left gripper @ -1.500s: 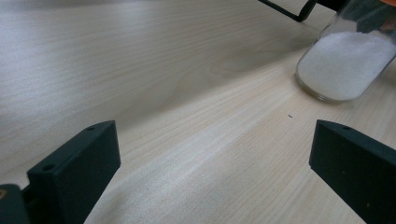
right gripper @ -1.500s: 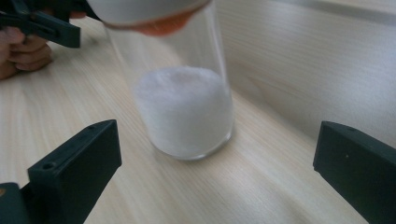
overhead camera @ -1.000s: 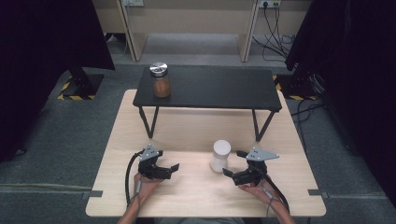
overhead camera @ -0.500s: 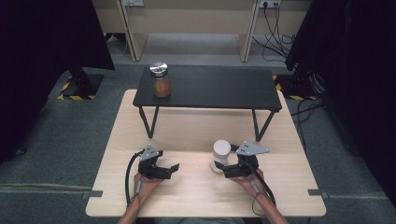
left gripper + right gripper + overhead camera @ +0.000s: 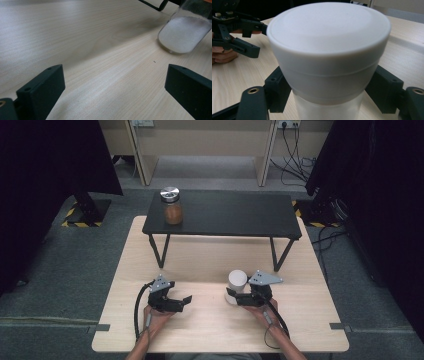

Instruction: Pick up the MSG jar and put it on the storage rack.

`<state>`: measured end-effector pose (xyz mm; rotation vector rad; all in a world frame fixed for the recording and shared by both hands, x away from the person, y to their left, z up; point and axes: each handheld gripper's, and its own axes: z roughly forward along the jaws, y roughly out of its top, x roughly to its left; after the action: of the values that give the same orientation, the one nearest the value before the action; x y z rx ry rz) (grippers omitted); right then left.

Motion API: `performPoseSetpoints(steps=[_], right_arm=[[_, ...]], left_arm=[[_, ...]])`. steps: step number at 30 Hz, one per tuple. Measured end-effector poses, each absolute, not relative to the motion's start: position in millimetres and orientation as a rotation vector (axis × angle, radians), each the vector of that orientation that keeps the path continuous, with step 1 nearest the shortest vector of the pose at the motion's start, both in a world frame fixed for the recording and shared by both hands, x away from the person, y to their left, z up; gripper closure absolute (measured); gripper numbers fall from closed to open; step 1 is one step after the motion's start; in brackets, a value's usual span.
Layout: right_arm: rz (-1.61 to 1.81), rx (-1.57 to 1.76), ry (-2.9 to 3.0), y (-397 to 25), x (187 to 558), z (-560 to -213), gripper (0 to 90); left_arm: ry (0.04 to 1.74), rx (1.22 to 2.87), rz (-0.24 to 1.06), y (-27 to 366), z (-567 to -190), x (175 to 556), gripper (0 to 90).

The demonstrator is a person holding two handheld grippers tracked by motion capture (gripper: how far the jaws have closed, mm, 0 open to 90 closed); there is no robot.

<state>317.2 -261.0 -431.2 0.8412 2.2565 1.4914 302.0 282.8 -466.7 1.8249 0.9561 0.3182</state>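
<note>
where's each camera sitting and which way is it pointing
High view: above the person's side, looking forward and down at the table; forearms, left gripper, right gripper.
Left gripper view: rides the left gripper, low across the wood; open jaws.
Right gripper view: rides the right gripper; jaws flank the white-lidded jar.
All three views share the jar.

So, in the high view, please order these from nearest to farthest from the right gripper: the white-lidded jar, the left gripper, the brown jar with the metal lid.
1. The white-lidded jar: between the jaws of the right gripper, on the wooden table.
2. The left gripper: across the table, to the left, jaws open.
3. The brown jar: far back, on the left end of the black shelf.
</note>
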Motion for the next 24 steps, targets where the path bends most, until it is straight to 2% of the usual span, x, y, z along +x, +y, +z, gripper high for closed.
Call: performPoseSetpoints(steps=[5, 24], right_arm=[[1.481, 0.827, 2.248, -257, 316, -432, 33.8], [1.421, 0.796, 2.164, -248, 295, -421, 35.5]], left_arm=[[0.955, 1.826, 0.319, 283, -467, 302, 2.2], [0.955, 1.827, 0.32, 282, -467, 302, 2.4]])
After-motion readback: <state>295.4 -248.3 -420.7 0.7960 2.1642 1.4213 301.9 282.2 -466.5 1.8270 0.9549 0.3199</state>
